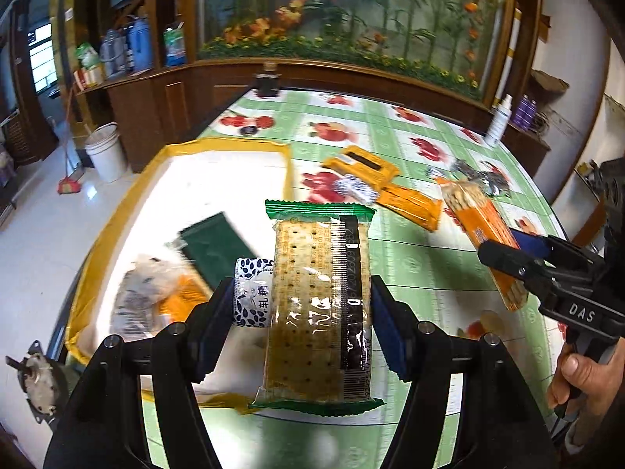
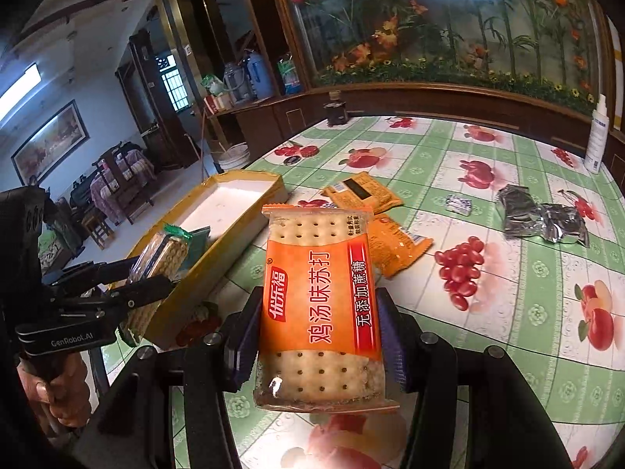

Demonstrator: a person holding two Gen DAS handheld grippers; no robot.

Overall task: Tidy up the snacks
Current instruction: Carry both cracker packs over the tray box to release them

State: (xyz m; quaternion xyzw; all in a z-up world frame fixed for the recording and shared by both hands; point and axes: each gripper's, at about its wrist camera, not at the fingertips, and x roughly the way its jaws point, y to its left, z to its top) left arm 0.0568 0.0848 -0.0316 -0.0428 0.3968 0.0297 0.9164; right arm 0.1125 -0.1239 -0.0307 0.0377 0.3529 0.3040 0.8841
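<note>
My left gripper [image 1: 302, 328] is shut on a green-edged cracker pack [image 1: 318, 305] and holds it above the near end of the yellow-rimmed white box [image 1: 289, 168]. The box holds a dark green packet [image 1: 213, 248], a blue-patterned white candy [image 1: 252, 293] and some blurred wrappers [image 1: 156, 297]. My right gripper [image 2: 318, 336] is shut on an orange cracker pack [image 2: 320, 308] and holds it above the table, right of the box [image 2: 250, 219]. Each gripper shows in the other's view, the right one [image 1: 519, 262] and the left one [image 2: 152, 277].
On the green fruit-print tablecloth [image 2: 508, 312] lie orange snack packets [image 2: 363, 191], a small silver candy [image 2: 457, 205] and silver foil wrappers [image 2: 543, 215]. A white spray bottle [image 2: 597, 136] stands at the far right, a dark jar [image 2: 336, 111] at the far edge.
</note>
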